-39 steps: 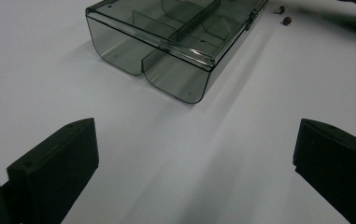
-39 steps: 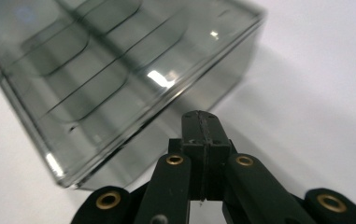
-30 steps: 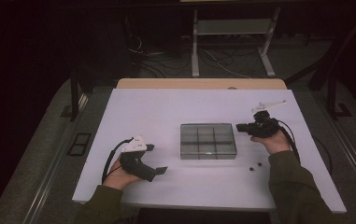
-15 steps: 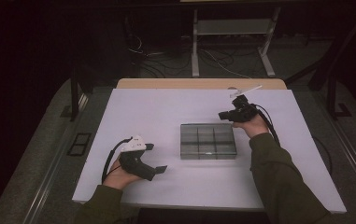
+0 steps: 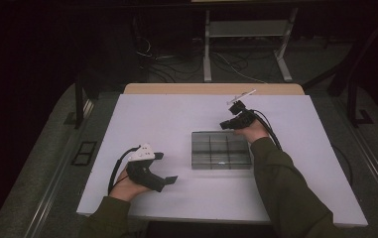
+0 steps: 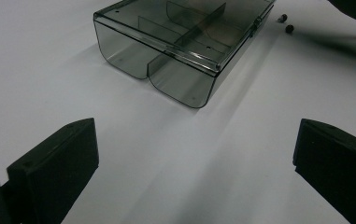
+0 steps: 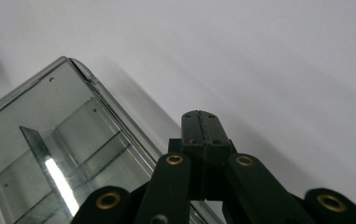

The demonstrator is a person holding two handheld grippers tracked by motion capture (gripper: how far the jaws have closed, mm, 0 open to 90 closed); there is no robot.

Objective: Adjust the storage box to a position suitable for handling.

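2 tongs over white surface (image 5: 166, 114). Right tongs (image 5: 228, 124) pressed fully together, gripping nothing, tips just beyond far right corner of clear divided box (image 5: 221, 149). Left tongs (image 5: 169, 179) spread wide, empty; box lies ahead of them, well apart. 2 small dark bits (image 6: 285, 24) past box.

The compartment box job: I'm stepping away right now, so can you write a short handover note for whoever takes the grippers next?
Left gripper: open, resting on the table to the left of the box, holding nothing.
Right gripper: jaws shut and empty, hovering at the far right corner of the box.
Clear compartment box: mid-table, lid closed; its compartments look empty.
Two small dark pieces lie on the table beside the box.
Done: nothing visibly loaded.
Left: probably open the lid and put the small pieces inside.
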